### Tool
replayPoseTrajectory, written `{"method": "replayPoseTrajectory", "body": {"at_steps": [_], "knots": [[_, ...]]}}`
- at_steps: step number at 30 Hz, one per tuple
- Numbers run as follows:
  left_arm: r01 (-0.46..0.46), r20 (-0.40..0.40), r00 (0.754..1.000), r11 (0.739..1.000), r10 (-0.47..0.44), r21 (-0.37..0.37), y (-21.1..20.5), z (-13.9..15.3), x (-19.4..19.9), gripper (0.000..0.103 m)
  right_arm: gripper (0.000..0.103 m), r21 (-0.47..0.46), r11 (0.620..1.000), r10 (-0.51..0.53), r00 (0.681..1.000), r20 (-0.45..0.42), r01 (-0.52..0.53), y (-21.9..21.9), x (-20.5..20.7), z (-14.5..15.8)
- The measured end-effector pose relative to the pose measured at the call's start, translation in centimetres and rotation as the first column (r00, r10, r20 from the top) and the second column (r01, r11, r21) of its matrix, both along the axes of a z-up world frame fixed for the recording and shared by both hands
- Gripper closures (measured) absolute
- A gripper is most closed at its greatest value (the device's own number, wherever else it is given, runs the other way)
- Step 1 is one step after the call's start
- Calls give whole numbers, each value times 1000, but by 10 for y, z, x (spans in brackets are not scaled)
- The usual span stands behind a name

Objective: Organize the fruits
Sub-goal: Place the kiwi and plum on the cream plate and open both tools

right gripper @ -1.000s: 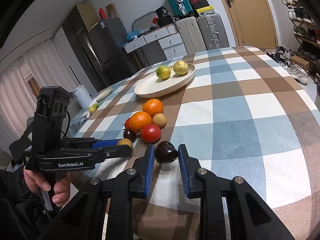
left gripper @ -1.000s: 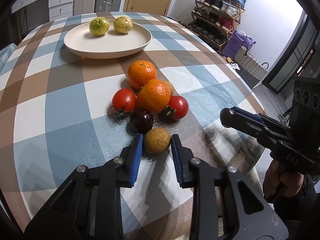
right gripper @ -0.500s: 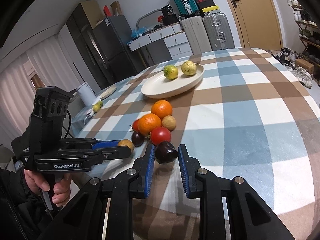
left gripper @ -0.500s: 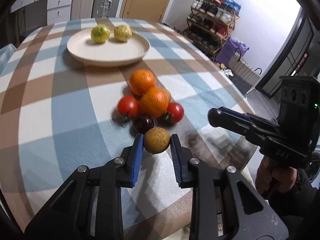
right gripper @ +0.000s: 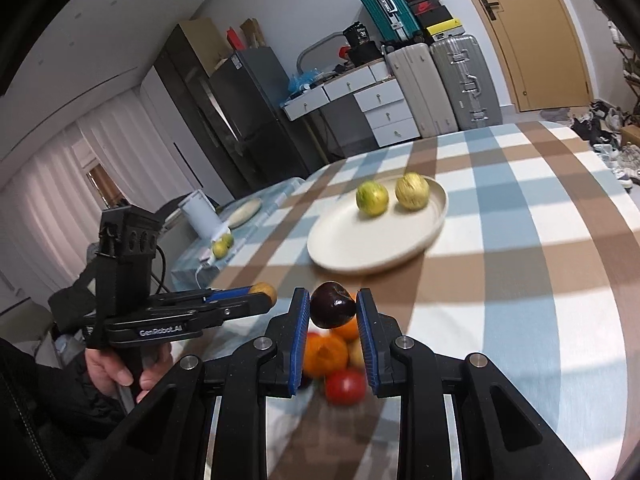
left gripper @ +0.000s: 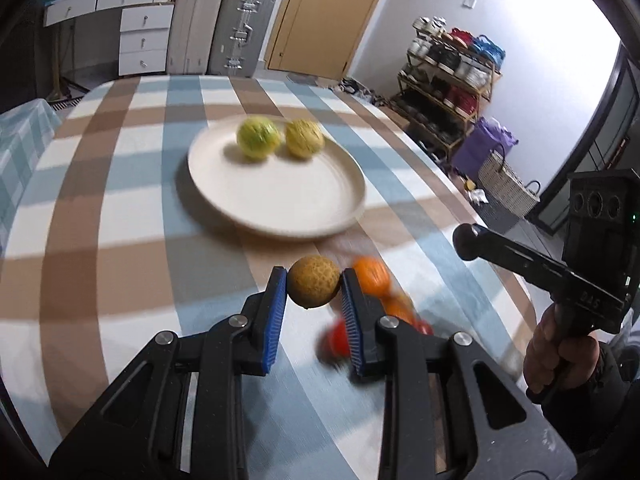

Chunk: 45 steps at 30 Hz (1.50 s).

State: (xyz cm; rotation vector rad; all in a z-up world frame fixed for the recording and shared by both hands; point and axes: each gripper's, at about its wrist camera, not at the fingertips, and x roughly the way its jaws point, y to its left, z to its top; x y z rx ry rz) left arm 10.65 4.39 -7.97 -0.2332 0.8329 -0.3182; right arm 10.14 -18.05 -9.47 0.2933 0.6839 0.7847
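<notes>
A checked cloth covers the desk (left gripper: 120,264) in a room with suitcases and a shoe rack. The left gripper (left gripper: 313,300) has its fingers clamped on a tan round fruit (left gripper: 314,283), carried clear of the cloth; the right gripper (right gripper: 333,322) pinches a dark plum (right gripper: 333,310) the same way. Both point toward the pale plate (left gripper: 280,208), where two yellow-green fruits (left gripper: 258,137) already sit, so it seems the collecting spot. Oranges (right gripper: 325,354) and a tomato (right gripper: 345,386) lie in a loose cluster below the fingers, apparently unsorted.
</notes>
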Motion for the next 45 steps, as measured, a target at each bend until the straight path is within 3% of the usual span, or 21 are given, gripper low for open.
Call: {"method": "replayPoseTrajectory", "body": {"at_steps": [7,13,23,33,45], "knots": [[-62,16,998,998,62,0,31,14,65,78,78,9,996,84,996,-22,-84,33,55,13],[-74,10,997,997,74,-11,49,16,123,78,78,-66,985,153,986,-62,-157,80,99,10],[-29,-62,998,998,26,-53,62,-10,198,78,78,-124,968,195,966,-169,-218,138,164,-9],[46,-97,994,998,-50,-45,58,-29,226,78,78,-151,965,173,956,-236,-212,167,191,-28],[21,-145,989,993,-38,-115,68,-42,236,78,78,-164,971,129,958,-255,-174,165,192,-25]]}}
